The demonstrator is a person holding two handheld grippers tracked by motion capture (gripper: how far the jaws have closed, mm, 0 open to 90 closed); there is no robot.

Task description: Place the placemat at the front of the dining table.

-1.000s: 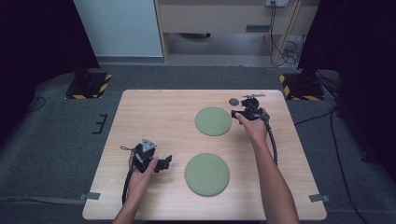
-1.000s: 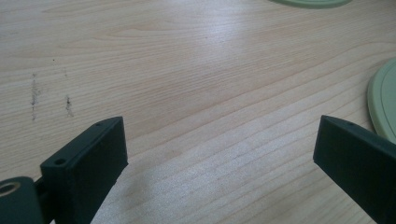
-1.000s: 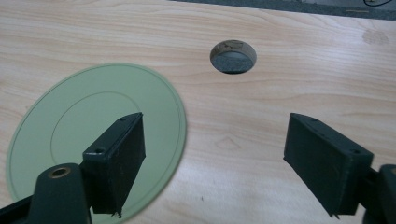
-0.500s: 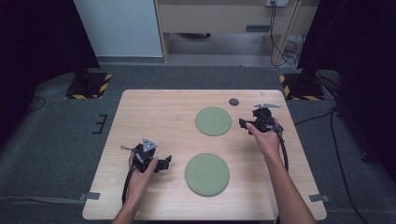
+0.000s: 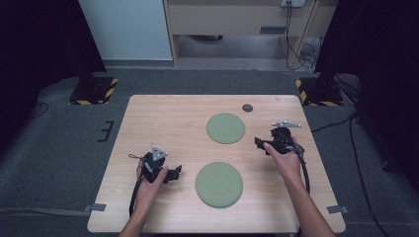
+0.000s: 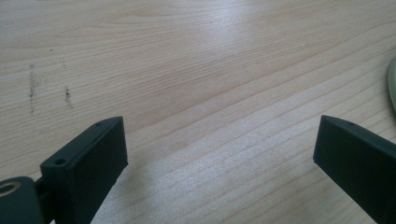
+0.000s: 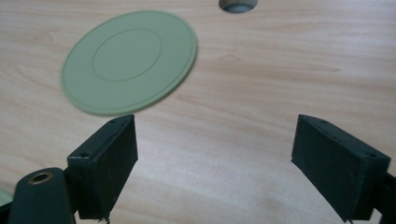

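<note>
Two flat round green plates lie on the wooden table (image 5: 163, 123): a far plate (image 5: 226, 128) and a near plate (image 5: 219, 183). My left gripper (image 5: 174, 172) rests left of the near plate, pointing toward it. In its own view the left gripper (image 6: 219, 135) is open over bare wood, with the near plate's rim (image 6: 392, 88) at the right edge. My right gripper (image 5: 258, 143) is held to the right of the far plate, apart from it. Its jaws have just been opening; the right gripper (image 7: 215, 135) stands open with nothing between them, and the far plate (image 7: 129, 60) lies ahead to the left.
A small dark round hole (image 5: 247, 107) sits in the tabletop near the far edge, also seen as the hole (image 7: 238, 4) beyond the far plate. Grey carpet surrounds the table, and black stands with striped bases (image 5: 94, 89) flank its far corners.
My right hand has drawn back from the far plate's far-right side, moving right and toward the near edge. The left hand and both plates have stayed put.
</note>
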